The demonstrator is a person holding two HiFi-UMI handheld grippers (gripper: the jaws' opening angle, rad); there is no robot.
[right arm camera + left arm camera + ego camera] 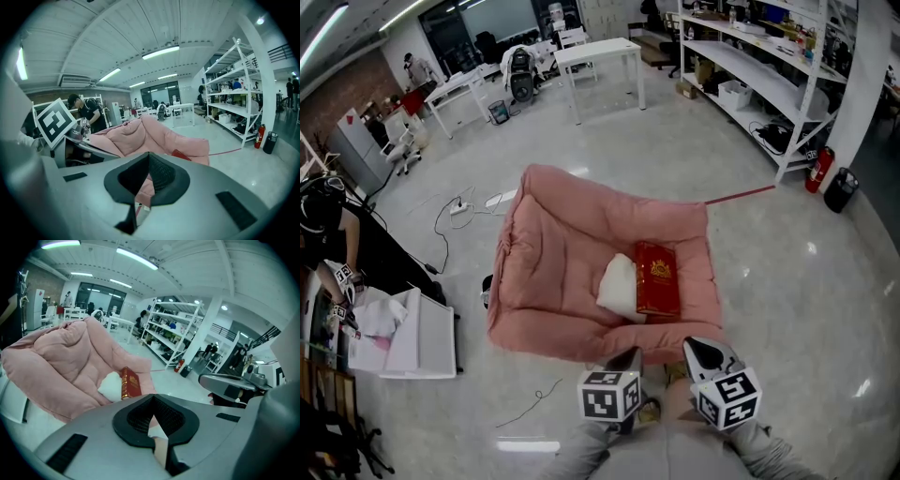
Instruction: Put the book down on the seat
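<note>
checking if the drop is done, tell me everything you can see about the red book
The red book is a closed hardcover with gold ornament on its cover. It lies cover up on the pink cushioned seat, toward the seat's front right in the head view. Its long left edge rests against a white pillow. Nothing else touches it.

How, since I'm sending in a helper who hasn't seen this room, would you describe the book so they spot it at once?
A big pink cushioned seat sprawls on the pale floor mid-room. On its flat part, right of centre, lies the book: a hard dark-red rectangle with gold ornament, touching the soft white cushion on its left.
</note>
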